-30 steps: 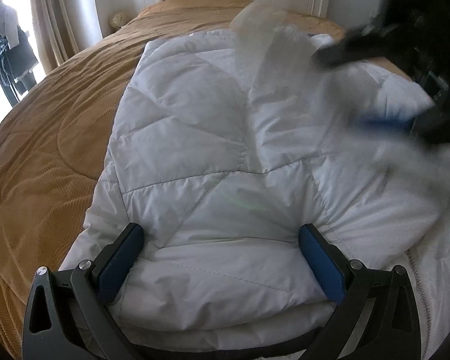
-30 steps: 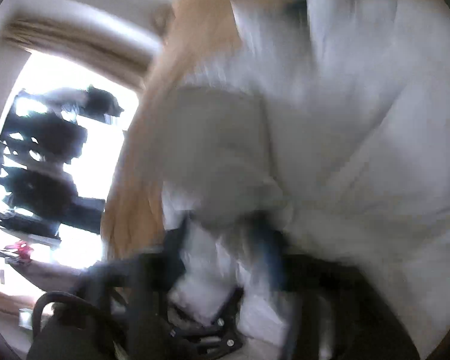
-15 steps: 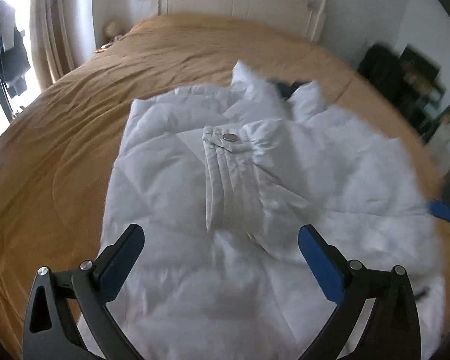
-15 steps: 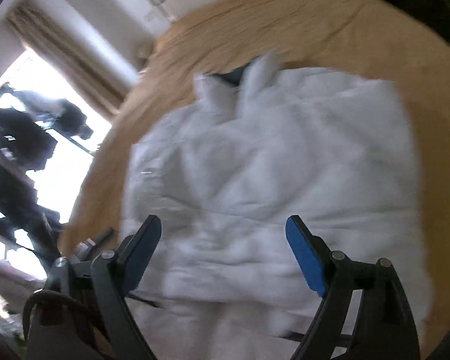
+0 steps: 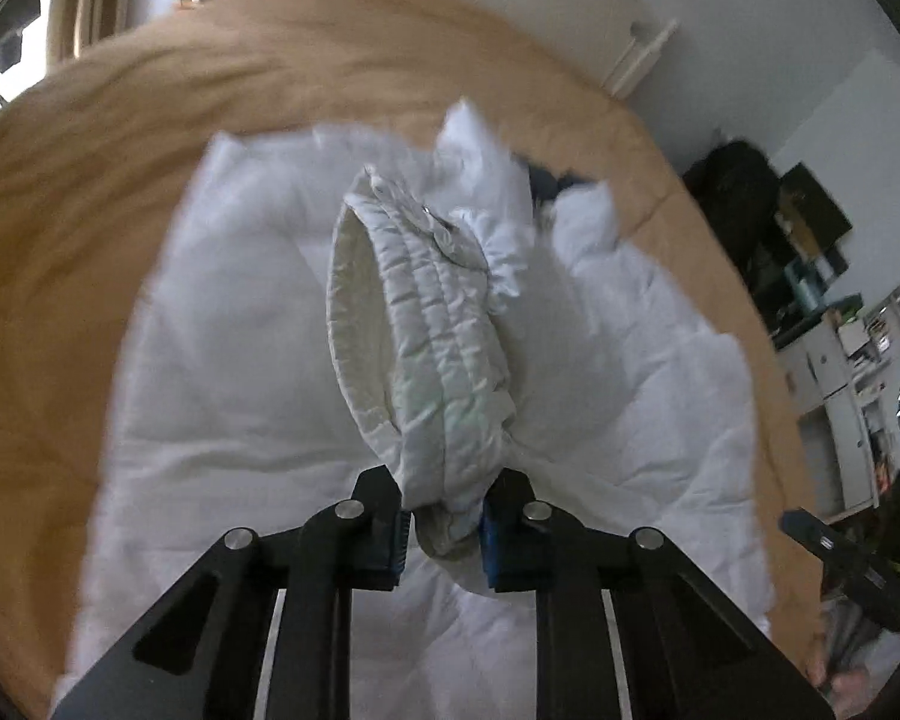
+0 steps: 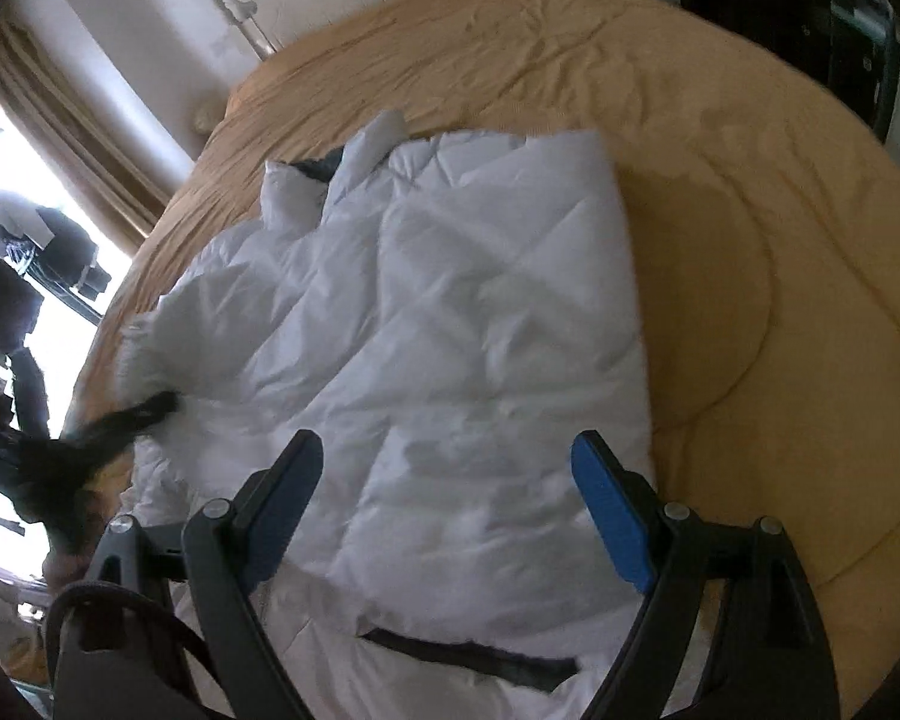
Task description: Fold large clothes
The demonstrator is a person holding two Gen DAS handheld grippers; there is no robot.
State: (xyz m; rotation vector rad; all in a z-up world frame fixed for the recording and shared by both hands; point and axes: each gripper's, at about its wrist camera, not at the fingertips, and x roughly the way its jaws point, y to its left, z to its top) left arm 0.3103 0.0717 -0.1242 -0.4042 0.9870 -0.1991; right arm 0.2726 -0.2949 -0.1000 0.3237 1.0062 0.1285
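on the tan bedspread [image 6: 750, 192], a white quilted jacket [image 6: 450, 312] lies spread flat, its collar [image 6: 354, 162] pointing toward the white headboard [image 5: 642, 54] and a dark lining showing inside the neck. the near edge of the jacket, with a dark strip [image 6: 468, 657] running along it, reaches down under the camera of the right wrist. one sleeve has been drawn across the body of the jacket; its cuff [image 5: 426, 324] is lifted off the padding below, the opening gaping on its left side, ribbed stitching running round it and a metal snap [image 5: 429, 213] near its far end.

the left gripper [image 5: 441, 531] pinches the near end of that cuff, and its jaws are closing, the blue pads [image 5: 491, 540] pressed into the bunched fabric from both sides. in the right wrist view the same gripper is only a dark blur at the jacket's left edge.

the right gripper [image 6: 450, 510] hangs over the near half of the jacket with its jaws spread wide; the blue pads [image 6: 612, 516] grip nothing, and whether they touch the cloth i cannot tell. its tip shows at the lower right of the left wrist view.

around the bed: curtains [image 6: 72, 120] beside a bright window [image 6: 48, 324] with dark clothes [image 6: 48, 234] hanging there, and cluttered shelves [image 5: 846, 330] along the wall on the other side.
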